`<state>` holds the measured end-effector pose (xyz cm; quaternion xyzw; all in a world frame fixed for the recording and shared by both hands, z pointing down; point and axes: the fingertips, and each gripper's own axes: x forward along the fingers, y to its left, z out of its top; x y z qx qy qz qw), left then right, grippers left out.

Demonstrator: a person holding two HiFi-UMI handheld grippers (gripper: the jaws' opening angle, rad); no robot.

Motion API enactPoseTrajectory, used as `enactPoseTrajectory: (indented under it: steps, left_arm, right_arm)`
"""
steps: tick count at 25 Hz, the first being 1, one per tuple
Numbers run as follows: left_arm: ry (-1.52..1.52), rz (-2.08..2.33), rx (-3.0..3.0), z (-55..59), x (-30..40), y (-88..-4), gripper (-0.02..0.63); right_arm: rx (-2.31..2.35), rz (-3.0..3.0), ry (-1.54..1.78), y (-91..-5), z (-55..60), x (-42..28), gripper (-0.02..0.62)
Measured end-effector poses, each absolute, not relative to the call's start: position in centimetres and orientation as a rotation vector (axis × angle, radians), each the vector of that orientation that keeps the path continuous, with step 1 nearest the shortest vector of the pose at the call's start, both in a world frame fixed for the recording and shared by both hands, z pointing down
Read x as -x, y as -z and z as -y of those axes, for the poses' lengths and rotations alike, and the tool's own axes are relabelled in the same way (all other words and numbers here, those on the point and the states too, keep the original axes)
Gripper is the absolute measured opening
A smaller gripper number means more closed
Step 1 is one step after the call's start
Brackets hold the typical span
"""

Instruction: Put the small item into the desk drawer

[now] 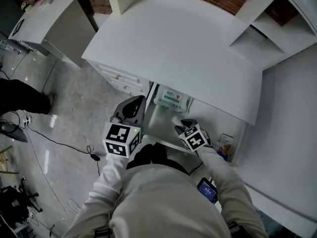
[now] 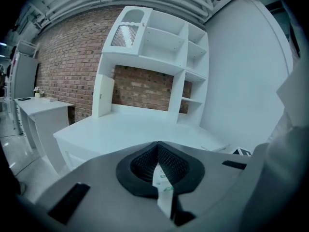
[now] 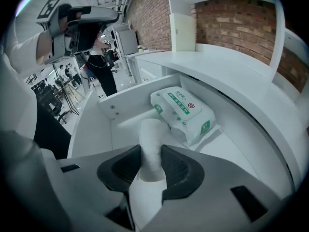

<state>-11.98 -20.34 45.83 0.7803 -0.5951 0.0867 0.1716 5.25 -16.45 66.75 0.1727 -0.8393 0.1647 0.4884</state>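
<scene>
- Pinched tight in the right tongs [image 3: 152, 153]: a small white roll [image 3: 151, 137], poking out past the tips.
- Held over the open drawer [image 3: 91, 124], under the front edge of the white desk [image 1: 188, 48].
- Lying in the drawer, just past the roll: a pack of wipes [image 3: 183, 112] with green print.
- Left tongs [image 2: 158, 151] squeezed shut, tips together, up by the drawer's left side.

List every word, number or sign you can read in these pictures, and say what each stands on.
Wipes pack: green labels and a red shield sign; words too blurred to read.
Left cube, right cube: black-and-white square patterns, no words.
Small box: print too small to read.
No text is legible.
</scene>
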Motion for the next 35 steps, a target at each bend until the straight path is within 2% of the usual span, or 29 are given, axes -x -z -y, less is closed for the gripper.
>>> enactPoseTrajectory:
  steps: [35]
  left_arm:
    - [-0.287,1.702,-2.175,20.0,12.5,-46.9,0.017]
  right_arm:
    - [-0.326,1.853,-0.403,-71.4,16.2,-7.3,0.155]
